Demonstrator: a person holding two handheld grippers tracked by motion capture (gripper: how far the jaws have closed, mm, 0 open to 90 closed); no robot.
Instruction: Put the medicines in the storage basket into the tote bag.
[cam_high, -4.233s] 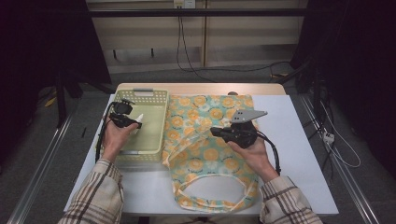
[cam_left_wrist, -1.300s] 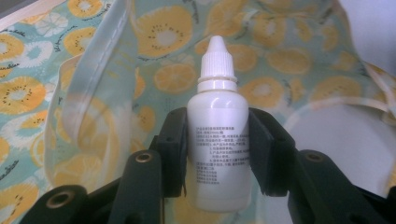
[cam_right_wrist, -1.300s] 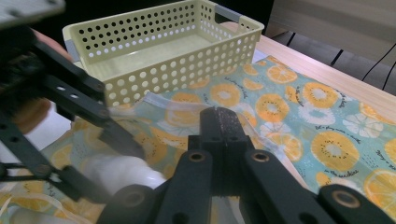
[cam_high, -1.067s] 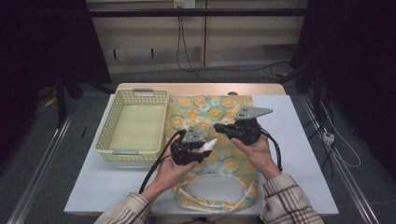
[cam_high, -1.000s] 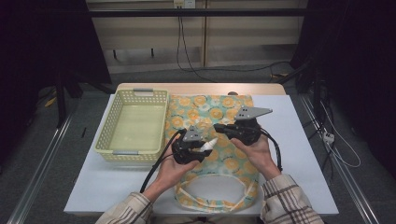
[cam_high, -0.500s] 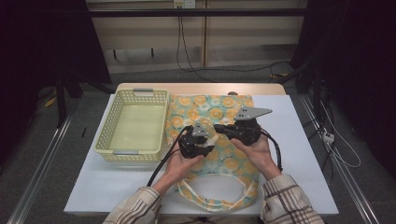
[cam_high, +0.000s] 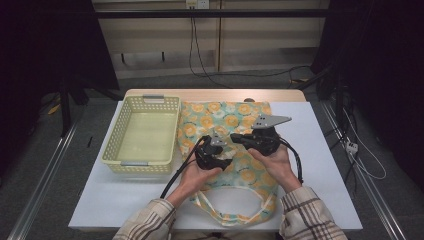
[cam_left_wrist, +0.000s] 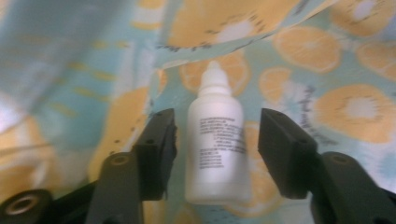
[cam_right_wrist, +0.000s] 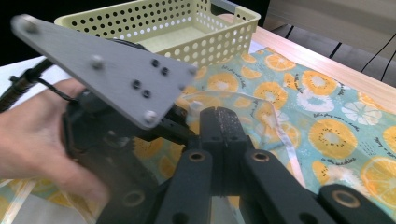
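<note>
A tote bag (cam_high: 225, 116) printed with orange slices lies flat on the white table (cam_high: 125, 200). A small white dropper bottle (cam_left_wrist: 215, 154) lies on the bag's fabric (cam_left_wrist: 355, 107) between the jaws of my left gripper (cam_left_wrist: 217, 126), which is open with a gap on either side of the bottle. In the high view, my left gripper (cam_high: 219, 146) sits at the middle of the bag. My right gripper (cam_right_wrist: 219, 116) is shut on the raised edge of the bag (cam_right_wrist: 252, 100), just right of the left one (cam_right_wrist: 107, 140), and appears in the high view too (cam_high: 236, 138).
A pale yellow perforated basket (cam_high: 142, 131) stands to the left of the bag, also seen from the right gripper view (cam_right_wrist: 154, 23). The bag's handles (cam_high: 235, 216) loop toward the table's near edge. Cables trail from both grippers.
My left gripper came from over the basket with the white bottle, moved right to the middle of the bag and pushed in under the edge my right gripper holds. The right gripper stayed put.
</note>
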